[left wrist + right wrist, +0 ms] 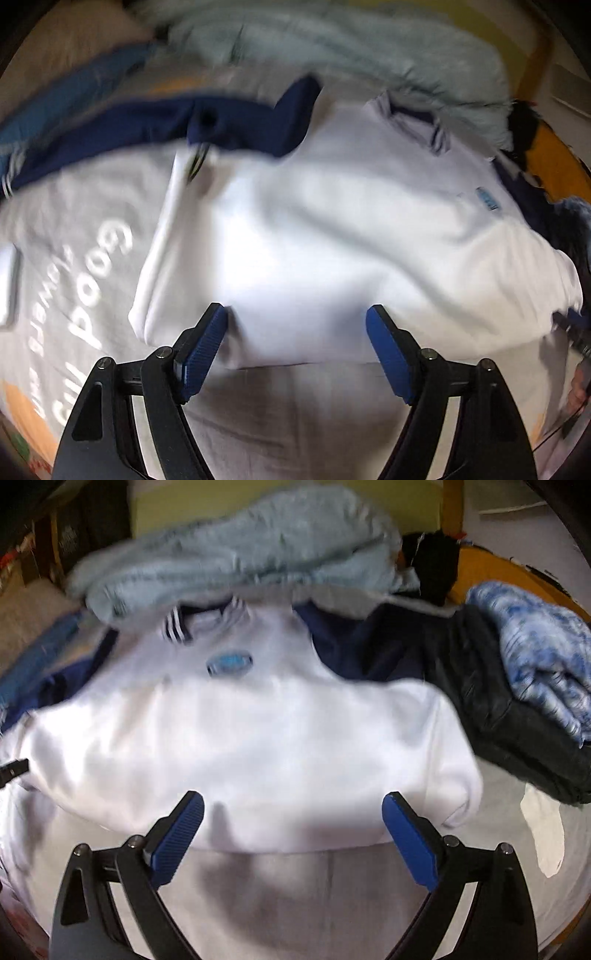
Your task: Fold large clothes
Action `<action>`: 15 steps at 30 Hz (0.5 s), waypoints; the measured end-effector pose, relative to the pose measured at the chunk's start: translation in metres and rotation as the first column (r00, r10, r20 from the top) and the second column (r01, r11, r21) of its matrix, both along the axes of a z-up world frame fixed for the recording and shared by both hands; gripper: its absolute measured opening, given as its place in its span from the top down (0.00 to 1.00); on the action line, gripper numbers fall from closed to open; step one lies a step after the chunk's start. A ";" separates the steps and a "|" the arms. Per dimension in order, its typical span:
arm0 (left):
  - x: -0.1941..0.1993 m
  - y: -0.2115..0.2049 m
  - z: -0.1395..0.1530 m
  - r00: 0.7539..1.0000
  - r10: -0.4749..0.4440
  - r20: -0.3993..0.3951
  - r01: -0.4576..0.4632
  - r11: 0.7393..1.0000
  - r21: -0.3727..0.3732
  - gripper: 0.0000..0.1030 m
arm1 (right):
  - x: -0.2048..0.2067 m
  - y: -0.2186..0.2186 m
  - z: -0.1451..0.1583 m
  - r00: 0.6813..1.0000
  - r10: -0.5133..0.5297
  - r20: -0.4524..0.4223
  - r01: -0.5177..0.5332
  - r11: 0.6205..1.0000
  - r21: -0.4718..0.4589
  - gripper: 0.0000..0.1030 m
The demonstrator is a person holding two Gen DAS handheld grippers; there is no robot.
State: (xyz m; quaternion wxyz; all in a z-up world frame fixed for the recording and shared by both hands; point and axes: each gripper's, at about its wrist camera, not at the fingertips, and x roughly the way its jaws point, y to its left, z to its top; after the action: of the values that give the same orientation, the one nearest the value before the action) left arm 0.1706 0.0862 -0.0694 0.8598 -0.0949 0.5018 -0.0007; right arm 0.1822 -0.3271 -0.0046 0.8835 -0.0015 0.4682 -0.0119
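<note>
A white shirt [332,229] with navy sleeves lies folded on a pale grey sheet [295,413]. It has a striped collar [177,627] and a blue chest badge [229,662]. My left gripper [297,317] hangs open just over the shirt's near edge, with nothing between its blue pads [203,350]. My right gripper [293,805] is open too, above the same near edge [280,834] of the white shirt [240,738], and holds nothing. Both views are blurred.
A fluffy light blue blanket [240,550] is heaped behind the shirt. To the right sits a folded stack: dark clothes [498,709] under a blue-and-white patterned one [535,653]. White lettering [92,295] is printed on the sheet at left. A navy sleeve [221,122] crosses the top.
</note>
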 end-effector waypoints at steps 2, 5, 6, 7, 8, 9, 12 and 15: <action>0.003 -0.005 -0.006 1.000 -0.003 -0.016 0.004 0.999 0.050 0.21 | 0.007 0.001 -0.017 0.997 0.000 -0.083 -0.003 0.999 -0.032 0.04; -0.002 -0.021 -0.003 0.999 -0.041 -0.015 0.043 0.988 0.149 0.21 | 0.013 -0.003 -0.032 0.990 -0.024 -0.136 0.017 0.998 -0.055 0.00; -0.004 -0.023 -0.002 0.999 -0.050 -0.019 0.052 0.988 0.148 0.21 | 0.013 -0.004 -0.033 0.990 -0.027 -0.138 0.020 0.998 -0.053 0.00; -0.006 -0.021 -0.001 0.999 -0.049 -0.025 0.052 0.990 0.133 0.22 | 0.013 -0.005 -0.032 0.990 -0.026 -0.140 0.019 0.999 -0.050 0.00; -0.008 -0.016 0.001 0.999 -0.043 -0.024 0.045 0.993 0.107 0.22 | 0.012 -0.005 -0.032 0.990 -0.024 -0.139 0.017 0.999 -0.048 0.00; -0.010 -0.008 0.004 0.999 -0.030 -0.019 0.031 0.998 0.063 0.22 | 0.012 -0.006 -0.031 0.990 -0.023 -0.138 0.017 0.999 -0.046 0.00; -0.015 0.021 0.012 0.999 0.053 0.006 -0.053 0.999 -0.013 0.23 | 0.011 -0.009 -0.030 0.990 -0.025 -0.137 0.020 0.999 -0.035 0.00; -0.013 0.043 0.012 0.994 0.110 0.004 -0.110 0.992 -0.066 0.23 | 0.012 -0.010 -0.030 0.990 -0.027 -0.142 0.024 0.999 -0.025 0.00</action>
State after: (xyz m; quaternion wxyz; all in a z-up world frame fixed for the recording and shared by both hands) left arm 0.1575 0.1292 -0.0578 0.8568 -0.1506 0.4922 0.0298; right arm 0.1945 -0.3371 -0.0343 0.8477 -0.0065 0.5297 -0.0286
